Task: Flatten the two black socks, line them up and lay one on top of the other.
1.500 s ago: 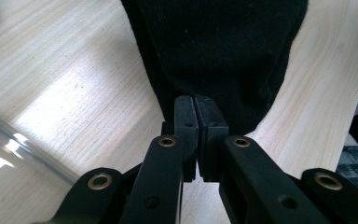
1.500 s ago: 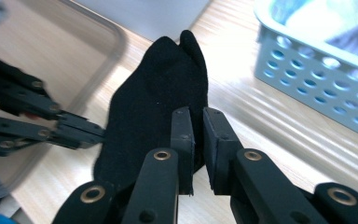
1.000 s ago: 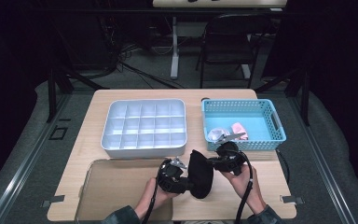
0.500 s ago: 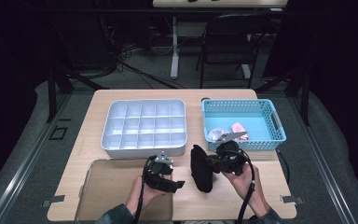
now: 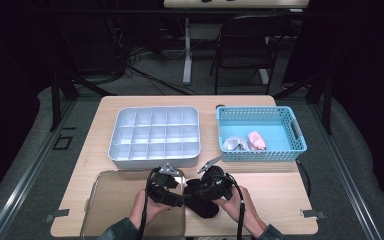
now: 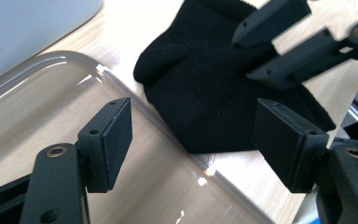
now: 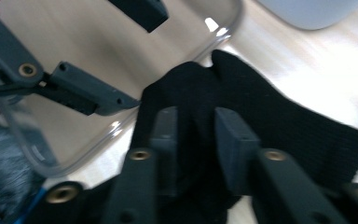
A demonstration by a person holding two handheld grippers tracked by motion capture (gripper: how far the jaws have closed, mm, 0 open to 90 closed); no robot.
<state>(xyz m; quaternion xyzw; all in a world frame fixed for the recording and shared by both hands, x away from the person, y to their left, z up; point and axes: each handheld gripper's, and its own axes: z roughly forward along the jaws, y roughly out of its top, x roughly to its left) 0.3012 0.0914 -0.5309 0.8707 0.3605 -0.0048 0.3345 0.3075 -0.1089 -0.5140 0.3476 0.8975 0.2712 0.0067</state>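
Black cloth, a sock [image 5: 202,197], lies on the tabletop [image 5: 280,192] near the front edge, just right of a clear tray [image 5: 110,200]. In the high view two hands hold the claws over it. The left claw [image 5: 176,199] sits at the tray's right edge. The right claw [image 5: 194,189] is on top of the sock. Behind them stand a grey box with many small bins [image 5: 155,136] and a blue basket [image 5: 260,132] with a pink roll [image 5: 256,140] inside.

In the left gripper view, the left claw [image 6: 193,140] has its jaws wide apart with nothing between them. The sock [image 6: 214,88] lies past them, touching the tray's rim [image 6: 121,88].

In the right gripper view, the right claw [image 7: 196,133] has just been opening. Its jaws stand a little apart, and the sock [image 7: 279,121] lies under and between them. I cannot tell if they press on it.
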